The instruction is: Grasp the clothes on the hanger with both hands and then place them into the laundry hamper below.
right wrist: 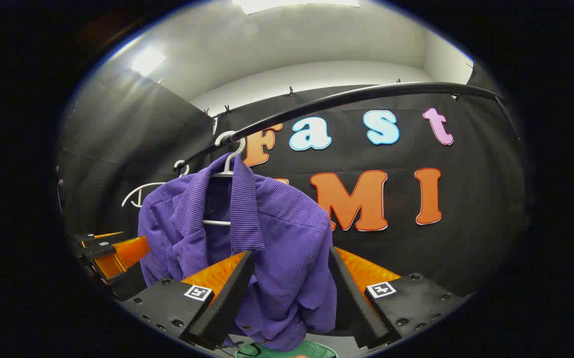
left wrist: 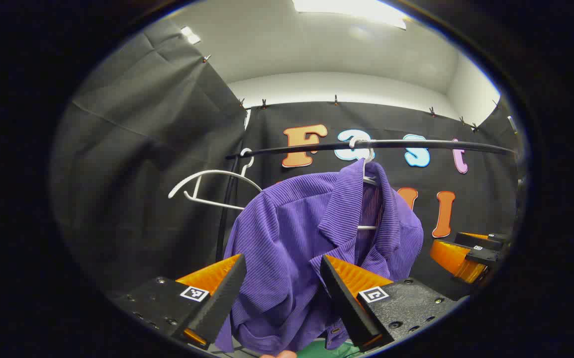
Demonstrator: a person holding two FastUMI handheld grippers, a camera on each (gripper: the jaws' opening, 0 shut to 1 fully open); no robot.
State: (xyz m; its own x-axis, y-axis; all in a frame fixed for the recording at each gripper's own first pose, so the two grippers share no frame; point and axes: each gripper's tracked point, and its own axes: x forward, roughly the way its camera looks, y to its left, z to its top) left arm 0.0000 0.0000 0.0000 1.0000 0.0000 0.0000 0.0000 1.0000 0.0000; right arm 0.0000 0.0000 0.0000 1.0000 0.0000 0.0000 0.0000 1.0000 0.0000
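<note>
A purple ribbed shirt [left wrist: 292, 223] hangs on a white hanger [left wrist: 364, 164] from the black rail [left wrist: 416, 144]. My left gripper [left wrist: 282, 261] is open, its fingers standing either side of the shirt's shoulder and front panel, not pressing on the cloth. In the right gripper view the same shirt [right wrist: 277, 228] hangs from its hanger [right wrist: 227, 149], and my right gripper [right wrist: 291, 253] is open around the other shoulder. Each gripper also appears from the other's camera: the right gripper [left wrist: 466, 253] and the left gripper [right wrist: 113, 248]. A green patch [right wrist: 287, 350] lies below the hem.
An empty white hanger [left wrist: 207, 184] hangs further along the rail [right wrist: 366, 94], on the left of the shirt in both views; it shows again behind the shirt as the empty hanger [right wrist: 140, 194]. Black cloth walls close the booth behind and at the sides.
</note>
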